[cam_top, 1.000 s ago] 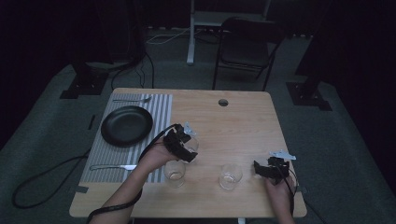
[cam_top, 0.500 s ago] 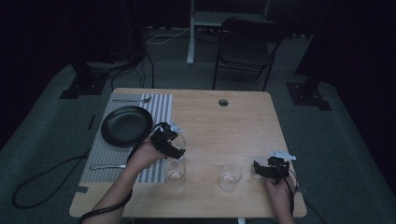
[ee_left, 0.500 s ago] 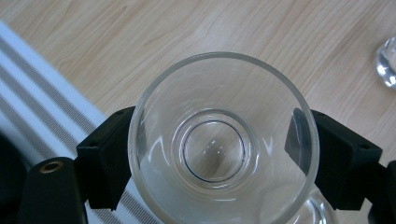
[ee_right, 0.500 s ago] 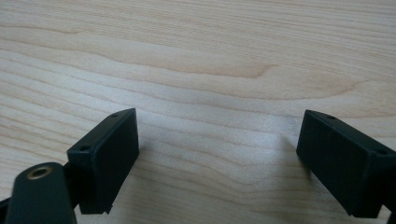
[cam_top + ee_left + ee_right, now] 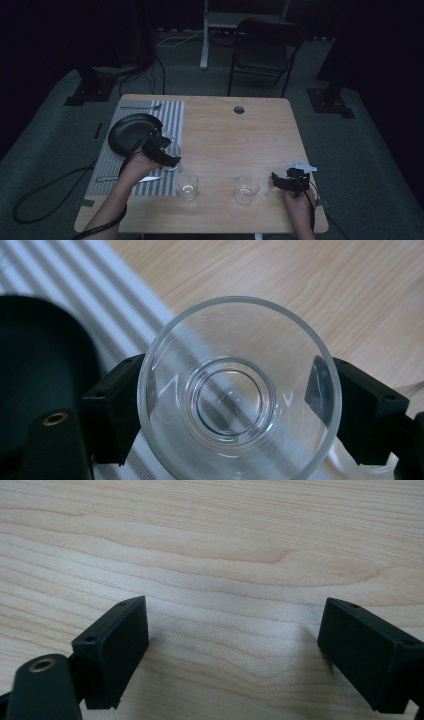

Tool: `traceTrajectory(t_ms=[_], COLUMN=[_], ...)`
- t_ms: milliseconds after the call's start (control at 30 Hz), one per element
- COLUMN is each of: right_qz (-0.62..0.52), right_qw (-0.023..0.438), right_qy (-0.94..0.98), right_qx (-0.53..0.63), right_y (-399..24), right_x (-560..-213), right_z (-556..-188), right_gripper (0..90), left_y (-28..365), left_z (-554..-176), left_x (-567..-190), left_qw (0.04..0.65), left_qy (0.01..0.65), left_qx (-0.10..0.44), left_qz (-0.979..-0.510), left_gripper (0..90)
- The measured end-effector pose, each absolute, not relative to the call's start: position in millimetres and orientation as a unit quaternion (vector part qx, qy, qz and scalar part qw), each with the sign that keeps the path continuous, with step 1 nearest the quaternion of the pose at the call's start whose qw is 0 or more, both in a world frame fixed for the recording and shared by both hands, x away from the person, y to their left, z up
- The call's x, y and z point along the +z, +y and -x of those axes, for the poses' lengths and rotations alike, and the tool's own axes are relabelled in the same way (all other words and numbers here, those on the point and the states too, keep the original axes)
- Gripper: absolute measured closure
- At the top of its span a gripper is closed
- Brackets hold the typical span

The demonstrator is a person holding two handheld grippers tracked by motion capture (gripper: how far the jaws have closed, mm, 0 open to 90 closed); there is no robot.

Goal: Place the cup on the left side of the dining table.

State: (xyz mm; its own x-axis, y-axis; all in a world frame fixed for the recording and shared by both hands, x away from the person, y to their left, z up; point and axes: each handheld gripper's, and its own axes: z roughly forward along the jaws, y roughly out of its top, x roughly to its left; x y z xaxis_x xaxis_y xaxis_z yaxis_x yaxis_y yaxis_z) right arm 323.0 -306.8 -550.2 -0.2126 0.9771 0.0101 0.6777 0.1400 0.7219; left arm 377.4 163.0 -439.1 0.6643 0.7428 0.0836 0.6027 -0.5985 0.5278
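A clear empty glass (image 5: 235, 450) sits between the jaws of my left gripper (image 5: 226, 407), which is shut on it, both pads pressing its sides. In the high view this gripper (image 5: 167, 154) holds the glass (image 5: 174, 150) over the right edge of the striped mat (image 5: 172, 117), beside the black plate (image 5: 127, 134). Two more clear glasses stand on the wood: one (image 5: 187, 185) near my left hand, another (image 5: 247, 189) just left of my right gripper (image 5: 279, 181). The right gripper (image 5: 232, 652) is open above bare wood, with nothing between its fingers.
A fork (image 5: 142, 106) lies at the mat's far edge and a knife (image 5: 125, 178) at its near edge. The wooden table (image 5: 240, 140) has a round cable hole (image 5: 239, 109) near the back. A folding chair (image 5: 265, 47) stands behind the table.
My left gripper has carried the glass leftward, from beside the standing glasses to the mat's edge by the plate. The right gripper has stayed put.
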Motion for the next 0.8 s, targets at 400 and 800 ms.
traceTrajectory(t_ms=[400, 800], right_qz=[-0.579, -0.579], right_qw=[0.243, 0.243], right_qy=[0.715, 0.715], right_qx=[0.308, 0.309], right_y=[-307, -307], right_x=[-550, -550], right_z=[-323, -323], right_gripper=[12.5, 12.5], left_y=[189, 199], left_z=[-383, -392], left_x=[-447, -459], left_qw=[0.233, 0.224], left_qy=[0.432, 0.454], left_qx=[0.158, 0.162], left_qz=[-0.857, -0.847], left_gripper=[18.6, 18.6])
